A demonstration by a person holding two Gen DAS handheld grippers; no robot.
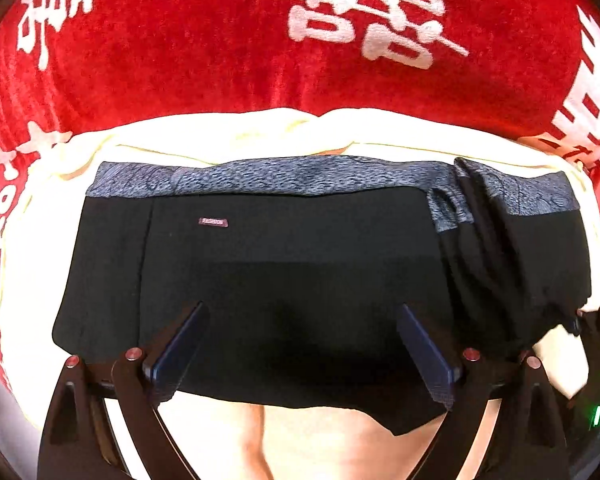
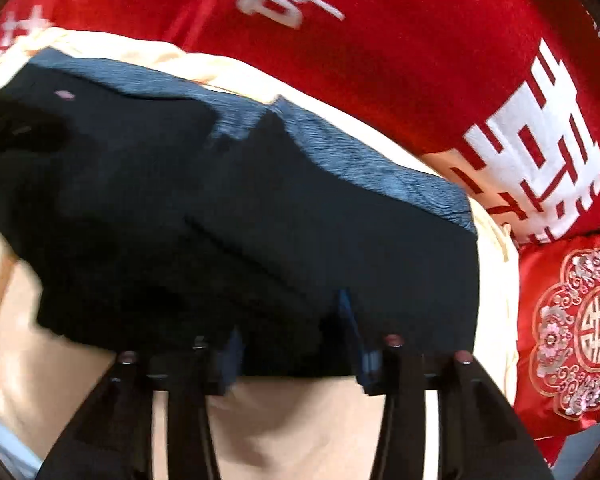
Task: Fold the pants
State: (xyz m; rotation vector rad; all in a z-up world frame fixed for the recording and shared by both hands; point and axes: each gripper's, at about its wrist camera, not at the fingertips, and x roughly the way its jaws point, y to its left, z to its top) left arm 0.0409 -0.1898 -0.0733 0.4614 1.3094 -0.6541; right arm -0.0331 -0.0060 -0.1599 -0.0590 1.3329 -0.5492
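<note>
The black pants (image 1: 284, 264) lie folded into a short wide block on a cream cloth, with the grey-blue patterned waistband (image 1: 300, 178) along the far edge and a small pink label (image 1: 213, 222). My left gripper (image 1: 302, 312) is open, its fingers spread over the near edge of the pants. In the right wrist view the same pants (image 2: 204, 208) fill the middle. My right gripper (image 2: 290, 316) is open, its blue fingers (image 2: 350, 328) at the near right edge of the pants. The right gripper also shows at the right edge of the left wrist view (image 1: 596, 332).
The cream cloth (image 1: 40, 248) lies on a red blanket with white characters (image 1: 204, 64). A red embroidered cushion (image 2: 572, 336) sits at the right, beside the cream cloth's edge.
</note>
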